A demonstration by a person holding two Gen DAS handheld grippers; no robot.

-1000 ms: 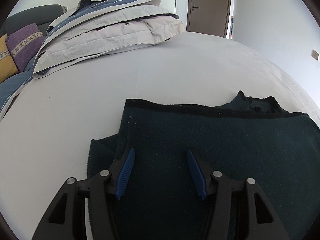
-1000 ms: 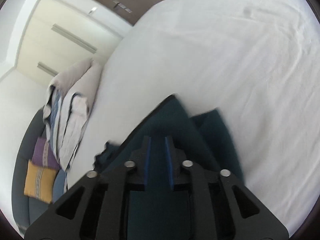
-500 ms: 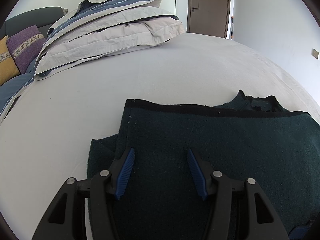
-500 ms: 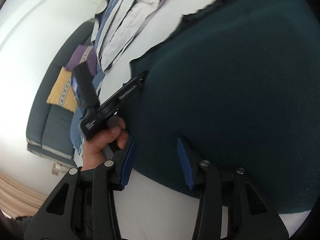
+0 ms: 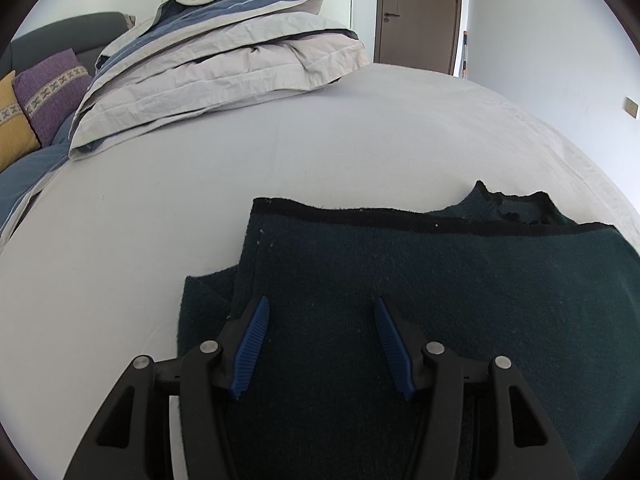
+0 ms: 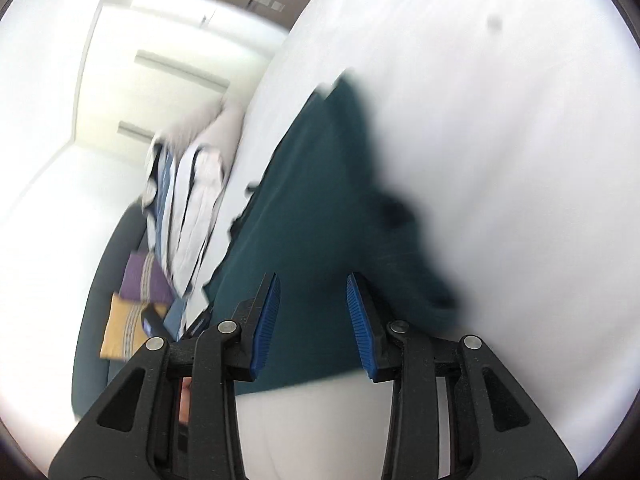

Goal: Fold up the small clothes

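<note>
Since one second earlier, the right gripper (image 6: 312, 316) had parted its jaws from nearly together to a moderate gap, and its view had swung across the bed; the left view showed no change.

Left gripper (image 5: 320, 344): jaws stood moderately apart, blue pads (image 5: 250, 350) clear of any grip. Nothing was held between them. Dark green garment (image 5: 400, 280) lay flat beneath and ahead of the jaws, whether the tips touched it could not be told. A smaller flap of it projected left of the left jaw. Its black-trimmed edge ran left to right well ahead of the jaws, so the long axis lay across the gripper's line; a ragged collar-like part showed beyond that edge, far right.

Right gripper: jaws parted, nothing pinched between the pads (image 6: 360, 320). The garment (image 6: 320, 208), blurred by motion, stretched from between the jaws away ahead, its long axis roughly along the gripper's line, tilting right at the far end. Its near edge lay just behind the pad tips.

White bed sheet (image 5: 360, 128) carried the garment. Folded duvet (image 5: 224, 60) sat far ahead, left of the left jaws. Purple cushion (image 5: 52, 88) lay further left.
</note>
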